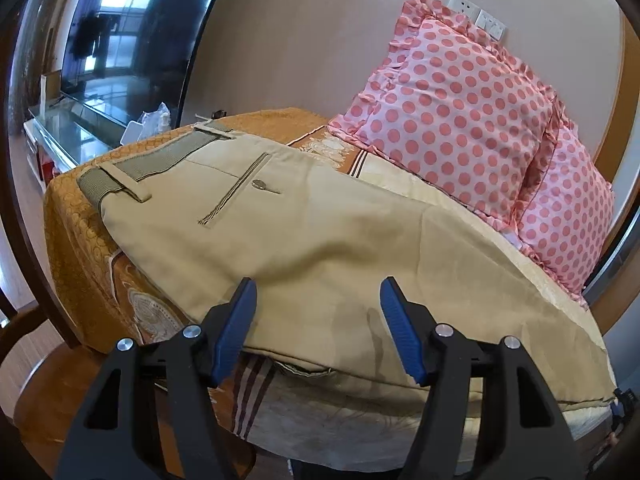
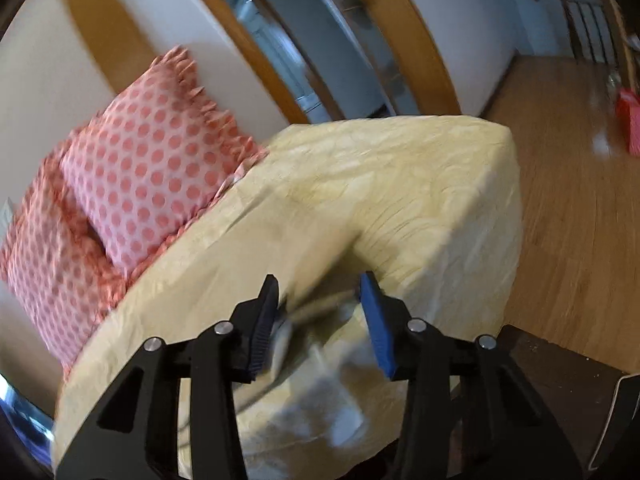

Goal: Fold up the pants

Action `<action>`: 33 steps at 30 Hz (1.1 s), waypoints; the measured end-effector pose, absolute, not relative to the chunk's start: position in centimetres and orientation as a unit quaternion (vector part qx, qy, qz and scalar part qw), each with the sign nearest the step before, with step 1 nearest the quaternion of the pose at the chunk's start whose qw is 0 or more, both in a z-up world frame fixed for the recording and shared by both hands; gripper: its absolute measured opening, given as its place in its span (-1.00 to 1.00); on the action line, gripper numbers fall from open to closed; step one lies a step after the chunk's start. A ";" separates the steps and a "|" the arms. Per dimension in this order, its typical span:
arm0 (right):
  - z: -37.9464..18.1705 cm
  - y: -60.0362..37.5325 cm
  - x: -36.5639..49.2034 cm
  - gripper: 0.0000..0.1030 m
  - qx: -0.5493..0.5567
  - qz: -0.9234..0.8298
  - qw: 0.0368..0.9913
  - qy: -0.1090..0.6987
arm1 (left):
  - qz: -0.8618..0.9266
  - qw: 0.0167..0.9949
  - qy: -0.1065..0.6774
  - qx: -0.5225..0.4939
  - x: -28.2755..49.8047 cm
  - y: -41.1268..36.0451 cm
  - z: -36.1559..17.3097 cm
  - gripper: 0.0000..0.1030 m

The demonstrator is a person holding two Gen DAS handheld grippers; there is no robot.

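The left gripper (image 1: 318, 292) hovers low in frame over the pants (image 1: 280, 232), fingers spread and empty. The right gripper (image 2: 318, 292) is blurred at the bed (image 2: 400, 168) edge; its fingers stand apart, with pale cloth between them.

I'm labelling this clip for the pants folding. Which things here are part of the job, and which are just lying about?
Part of the job:
khaki pants
left gripper
right gripper
bed, the work surface

Just lying about:
polka-dot pillows
television
red bag on the floor
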State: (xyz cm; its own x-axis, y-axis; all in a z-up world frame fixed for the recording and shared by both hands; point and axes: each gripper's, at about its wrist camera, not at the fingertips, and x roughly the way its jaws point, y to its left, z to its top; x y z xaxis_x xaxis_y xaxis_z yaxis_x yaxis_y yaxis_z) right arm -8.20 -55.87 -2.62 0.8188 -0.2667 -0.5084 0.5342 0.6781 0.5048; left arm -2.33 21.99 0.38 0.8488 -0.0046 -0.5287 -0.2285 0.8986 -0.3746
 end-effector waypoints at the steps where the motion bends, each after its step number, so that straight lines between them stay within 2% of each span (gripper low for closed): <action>1: -2.9 -55.5 -8.0 -0.63 0.344 -0.207 0.893 0.202 | 0.057 0.936 0.266 -0.221 -2.4 22.1 0.3 0.27; 2: -3.3 -55.3 -7.9 -0.78 0.358 -0.192 0.891 0.203 | 0.055 0.936 0.265 -0.224 -2.5 22.2 0.3 0.27; 4: -3.4 -54.8 -7.6 -0.85 0.360 -0.187 0.893 0.193 | 0.051 0.936 0.261 -0.230 -2.5 22.3 0.3 0.27; 9: 1.0 -52.3 -5.0 -0.86 0.333 -0.125 0.922 0.153 | 0.050 0.935 0.261 -0.235 -2.5 22.3 0.4 0.29; 13: 5.8 -44.4 -0.7 -0.86 0.294 0.029 0.945 0.137 | 0.055 0.934 0.259 -0.239 -2.5 22.2 0.6 0.37; 17: 6.4 -32.4 3.2 -0.86 0.233 0.203 0.932 0.188 | 0.058 0.931 0.252 -0.259 -3.4 22.3 1.3 0.42; 22: 0.7 -19.2 5.0 -0.86 0.129 0.321 0.886 0.309 | 0.093 0.929 0.243 -0.265 -5.2 23.3 1.8 0.44; 24: -0.9 -16.5 4.6 -0.75 0.100 0.341 0.872 0.336 | 0.109 0.925 0.243 -0.273 -5.7 24.2 1.7 0.44; 26: -0.8 -14.9 3.3 -0.16 0.045 0.351 0.874 0.332 | 0.119 0.920 0.242 -0.285 -6.2 25.2 1.4 0.44; 28: 0.6 -14.8 2.5 0.17 0.031 0.366 0.879 0.305 | 0.129 0.915 0.240 -0.296 -6.5 26.0 1.2 0.44; 31: 2.4 -16.1 2.7 0.18 0.034 0.343 0.902 0.258 | 0.130 0.907 0.239 -0.323 -6.6 27.0 0.6 0.45; 33: 2.1 -16.1 3.9 0.18 0.030 0.315 0.909 0.271 | 0.136 0.900 0.239 -0.338 -6.5 27.4 0.2 0.45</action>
